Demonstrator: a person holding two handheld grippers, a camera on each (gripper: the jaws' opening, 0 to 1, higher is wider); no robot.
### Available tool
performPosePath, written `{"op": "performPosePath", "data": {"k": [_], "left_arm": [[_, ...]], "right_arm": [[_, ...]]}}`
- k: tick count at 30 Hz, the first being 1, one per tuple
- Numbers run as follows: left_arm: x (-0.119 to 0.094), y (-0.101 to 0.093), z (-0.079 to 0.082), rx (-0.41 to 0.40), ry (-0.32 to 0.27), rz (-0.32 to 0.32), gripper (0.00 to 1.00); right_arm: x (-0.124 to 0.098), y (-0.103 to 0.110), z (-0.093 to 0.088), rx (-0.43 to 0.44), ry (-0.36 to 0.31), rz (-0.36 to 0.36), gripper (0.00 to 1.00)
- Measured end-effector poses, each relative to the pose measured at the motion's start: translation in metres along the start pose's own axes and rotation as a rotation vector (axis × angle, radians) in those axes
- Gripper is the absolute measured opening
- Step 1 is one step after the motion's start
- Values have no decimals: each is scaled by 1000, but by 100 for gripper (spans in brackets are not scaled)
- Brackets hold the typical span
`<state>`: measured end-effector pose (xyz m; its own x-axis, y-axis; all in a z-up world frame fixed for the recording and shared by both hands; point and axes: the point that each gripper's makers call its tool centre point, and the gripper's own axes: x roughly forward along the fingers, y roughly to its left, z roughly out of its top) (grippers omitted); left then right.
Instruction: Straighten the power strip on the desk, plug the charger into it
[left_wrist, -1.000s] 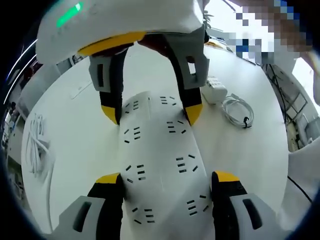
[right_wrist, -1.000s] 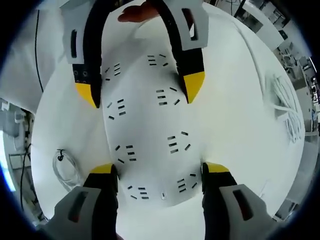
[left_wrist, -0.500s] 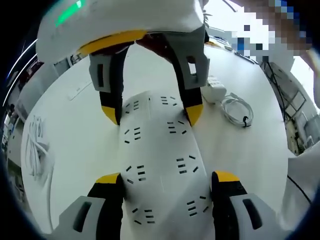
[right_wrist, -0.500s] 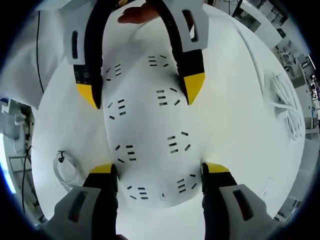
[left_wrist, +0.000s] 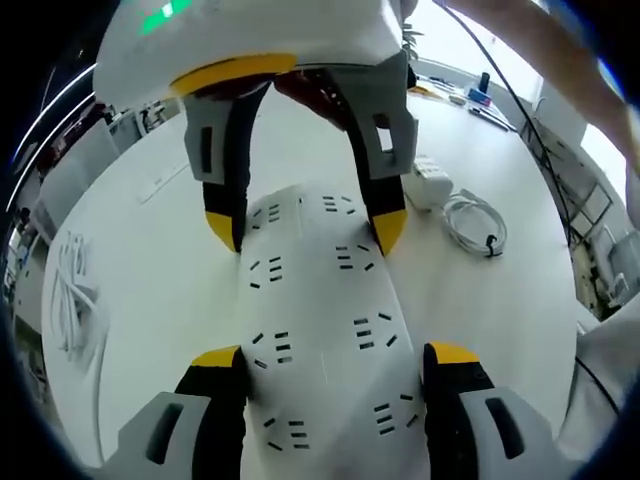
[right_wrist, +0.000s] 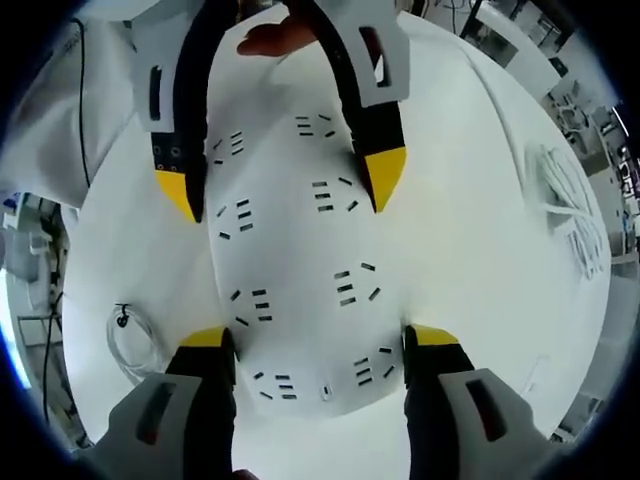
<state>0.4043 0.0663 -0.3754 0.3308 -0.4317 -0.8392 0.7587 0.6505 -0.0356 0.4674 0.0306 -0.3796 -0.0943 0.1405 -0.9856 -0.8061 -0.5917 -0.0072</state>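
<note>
White power strip (left_wrist: 318, 320), no readable label, is pinched by left gripper (left_wrist: 330, 362) and right gripper (right_wrist: 312, 345) fingers.

I'm looking into what reads as an office or lab workspace. A broad white desk (left_wrist: 140, 270) fills most of my left gripper view, with a bundle of white cables (left_wrist: 72, 290) lying near its edge and a coiled white cord (left_wrist: 476, 222) beside a small white charger (left_wrist: 430, 178). Behind it stand more white desks and shelving cluttered with gear (right_wrist: 585, 110) in the right gripper view, under bright, even light.
</note>
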Motion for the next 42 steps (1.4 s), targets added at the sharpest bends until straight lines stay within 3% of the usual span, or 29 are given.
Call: {"op": "performPosePath", "data": {"k": [42], "left_arm": [[1,-1,1,38,11,-24,72]], "right_arm": [[1,5,0,75,-2,-14,67]]}}
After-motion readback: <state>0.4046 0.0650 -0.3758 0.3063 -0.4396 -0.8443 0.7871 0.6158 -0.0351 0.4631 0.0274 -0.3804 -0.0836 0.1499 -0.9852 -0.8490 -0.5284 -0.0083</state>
